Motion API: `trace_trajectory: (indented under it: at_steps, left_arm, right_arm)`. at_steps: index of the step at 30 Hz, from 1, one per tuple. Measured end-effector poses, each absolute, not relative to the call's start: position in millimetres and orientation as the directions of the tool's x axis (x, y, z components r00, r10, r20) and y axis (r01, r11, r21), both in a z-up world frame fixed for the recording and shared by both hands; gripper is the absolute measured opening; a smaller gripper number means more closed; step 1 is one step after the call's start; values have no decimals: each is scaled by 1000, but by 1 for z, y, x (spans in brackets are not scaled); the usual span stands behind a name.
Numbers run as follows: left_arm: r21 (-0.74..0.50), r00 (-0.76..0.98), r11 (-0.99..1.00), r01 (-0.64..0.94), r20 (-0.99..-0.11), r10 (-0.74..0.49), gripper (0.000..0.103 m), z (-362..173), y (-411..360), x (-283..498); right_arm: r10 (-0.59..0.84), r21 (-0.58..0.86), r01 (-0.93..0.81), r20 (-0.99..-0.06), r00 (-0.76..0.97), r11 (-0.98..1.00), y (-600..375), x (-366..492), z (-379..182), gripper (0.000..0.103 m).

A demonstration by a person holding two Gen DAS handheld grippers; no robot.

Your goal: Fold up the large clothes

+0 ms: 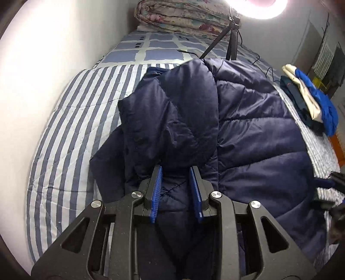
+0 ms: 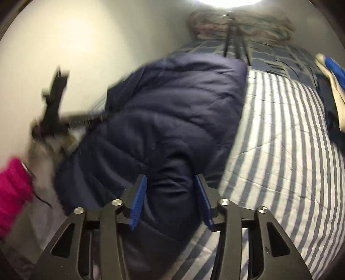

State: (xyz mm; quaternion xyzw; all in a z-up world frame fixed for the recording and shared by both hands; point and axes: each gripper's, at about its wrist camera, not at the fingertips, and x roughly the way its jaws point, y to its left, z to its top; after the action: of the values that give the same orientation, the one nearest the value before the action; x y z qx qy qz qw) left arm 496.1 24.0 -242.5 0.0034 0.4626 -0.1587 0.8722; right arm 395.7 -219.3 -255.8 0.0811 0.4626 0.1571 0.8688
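A large navy quilted puffer jacket (image 1: pixel 254 129) lies on the striped bedspread (image 1: pixel 71 133), with one part folded over onto its left side (image 1: pixel 170 112). My left gripper (image 1: pixel 175 170) is open, its blue pads just above the jacket's near edge. In the right wrist view the jacket (image 2: pixel 168 103) lies lengthwise and the picture is blurred. My right gripper (image 2: pixel 171 178) is open over the jacket's near end. The left gripper (image 2: pixel 54 103) shows blurred at the jacket's left side.
A pile of folded clothes, blue, cream and dark (image 1: pixel 310 99), lies at the bed's right edge. A tripod (image 1: pixel 230 43) stands on the bed behind the jacket, with a rolled floral quilt (image 1: pixel 185 17) beyond. A white wall (image 1: pixel 43 64) runs along the left.
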Motion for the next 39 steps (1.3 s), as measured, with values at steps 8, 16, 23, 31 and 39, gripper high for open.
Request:
trace_trajectory:
  at_steps: [8,16,23,31,39]
  left_arm:
    - [-526,486,842,117,-709,-511,84,-232,117,490]
    - [-791,429,609,-63,-572,-699,84,-282,162,503]
    - [-825,401,565,-28,-527,-750,84,-292,152,518]
    - [-796,365,605,15,-558,-745,84,-289,121,539]
    - [-697,351,715,55,-657,-667,52,-282,85,548]
  right_arm:
    - [384,335,-194,-730,566,922,-265,401,-235,72]
    - [533,555,-126,-673,513,822,-302,430,-259,84]
    - [579,613,-102,-659,480,783,-296,446,-281,84]
    - [644,737,-4,-588,489,676,-296,469,-309,84]
    - [628,731,26,-603,491,682,-277,494,-302,84]
